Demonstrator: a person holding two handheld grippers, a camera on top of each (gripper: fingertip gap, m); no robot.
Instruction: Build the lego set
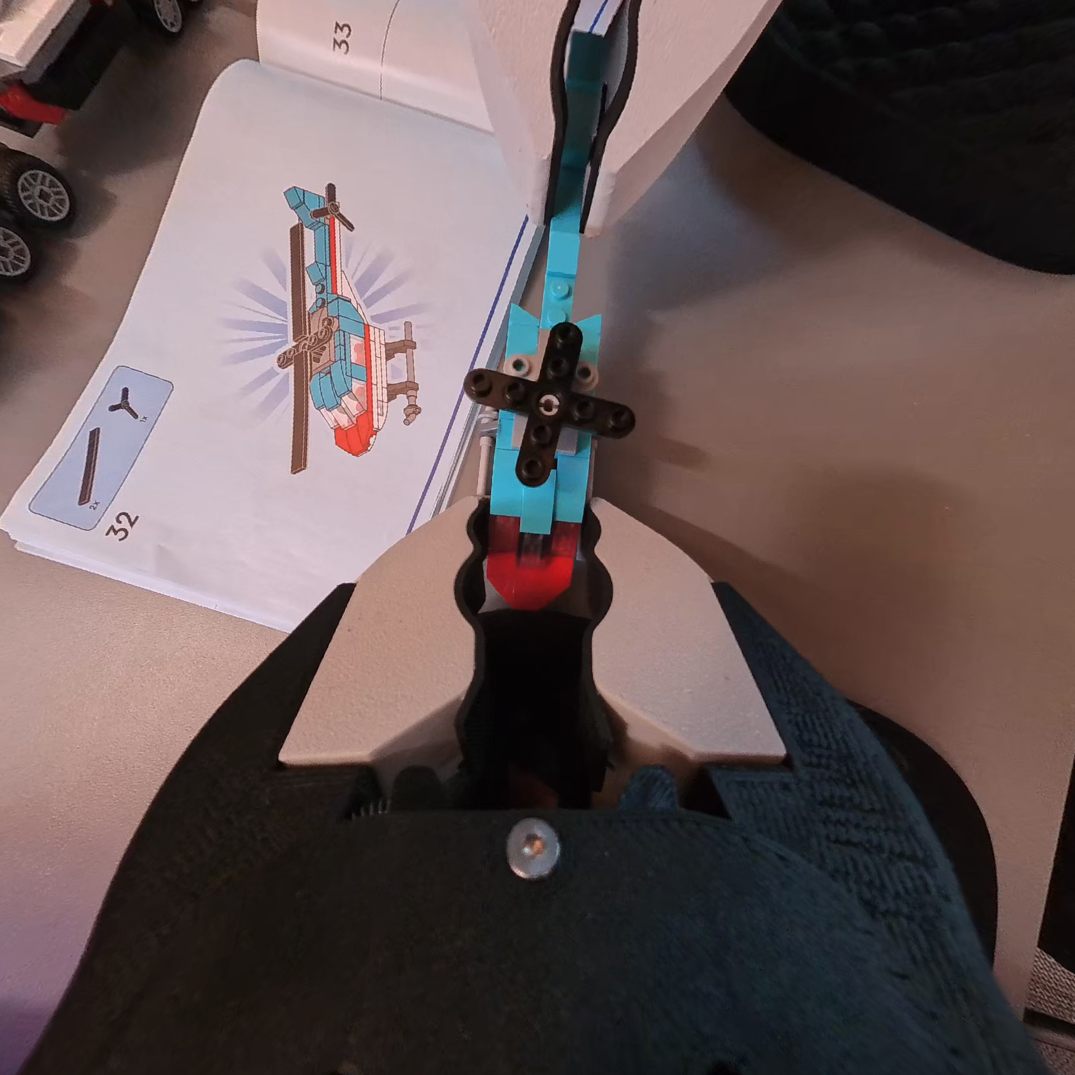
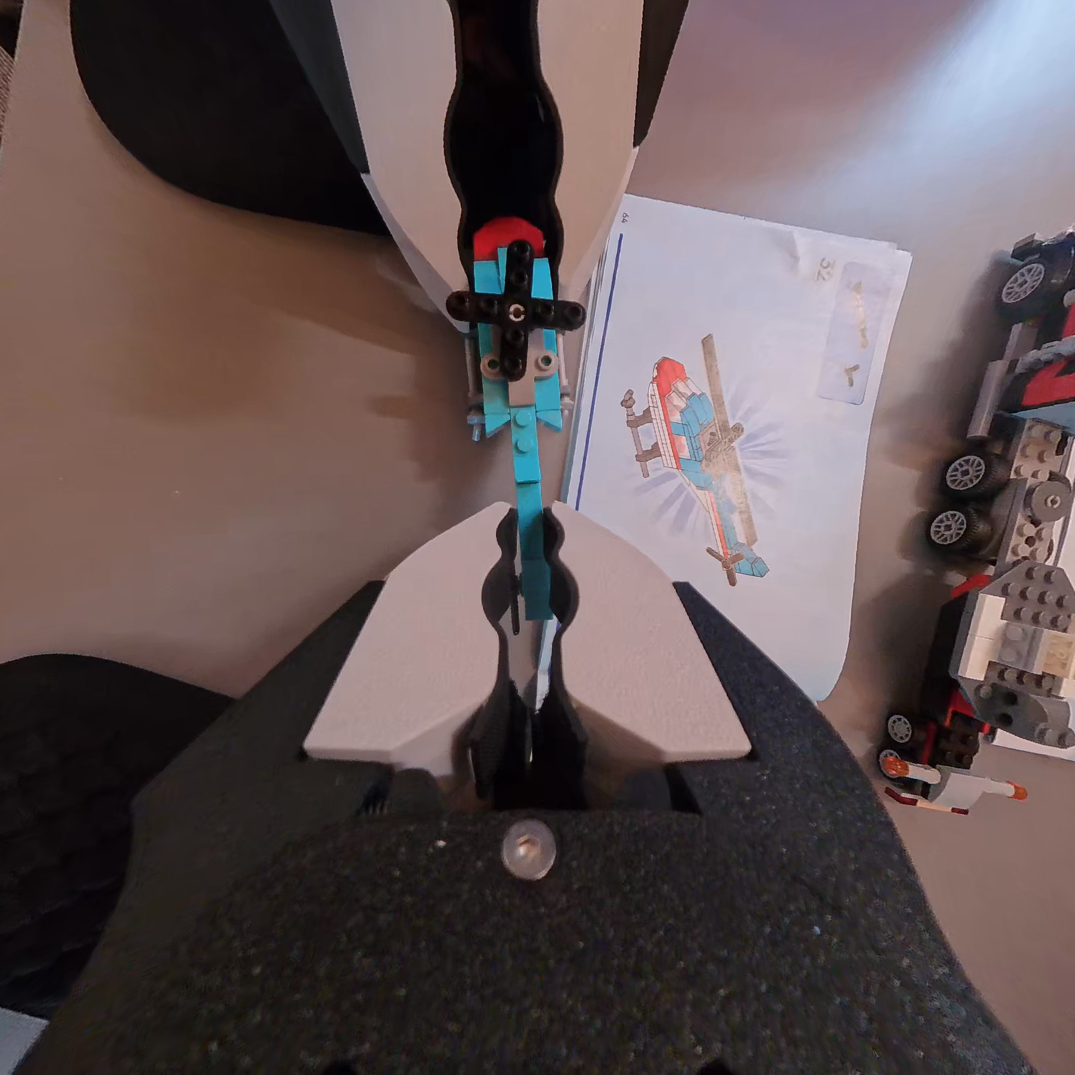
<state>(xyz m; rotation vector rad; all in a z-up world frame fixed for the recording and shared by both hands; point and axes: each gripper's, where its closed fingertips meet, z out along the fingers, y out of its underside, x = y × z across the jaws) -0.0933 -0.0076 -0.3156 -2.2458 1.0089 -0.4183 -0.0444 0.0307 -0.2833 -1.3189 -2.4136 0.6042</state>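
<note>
The toy helicopter [image 1: 547, 419] sits in the middle of both pictures, held at both ends. The left gripper [image 1: 532, 558] pinches the red nose [image 1: 529, 576]. The right gripper [image 2: 532, 573] pinches the thin blue tail [image 2: 532, 558]. On top sits the black cross piece [image 1: 550, 402], with no long blades on it yet. The open booklet [image 1: 244, 349], on the left in the left wrist view, shows those blades. To do this well, I think both grips should stay gentle and level, because the thin tail could snap off
</note>
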